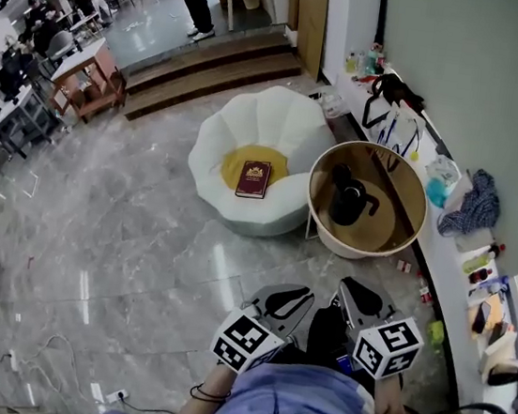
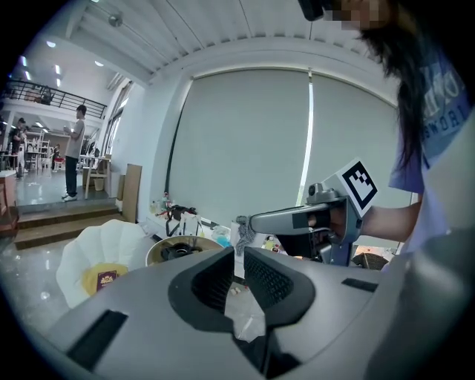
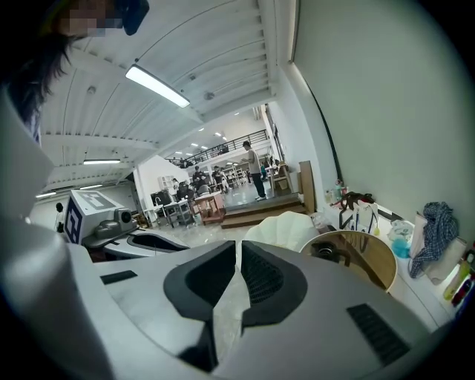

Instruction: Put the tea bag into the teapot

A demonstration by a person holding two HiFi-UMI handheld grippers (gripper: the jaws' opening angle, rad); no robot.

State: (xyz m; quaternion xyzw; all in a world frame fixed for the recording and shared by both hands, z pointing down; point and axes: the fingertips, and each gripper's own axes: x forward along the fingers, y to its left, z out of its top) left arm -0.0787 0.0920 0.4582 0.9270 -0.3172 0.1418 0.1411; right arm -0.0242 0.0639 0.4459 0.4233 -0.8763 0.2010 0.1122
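Teapot, black, stands on the round table at 12 o'clock from both grippers, well apart from them. Left gripper: jaws closed to a slit, and we see nothing gripped. Right gripper: the same, closed on nothing. We can't make out the tea bag in any view. White seat with a book sits at 11 o'clock.
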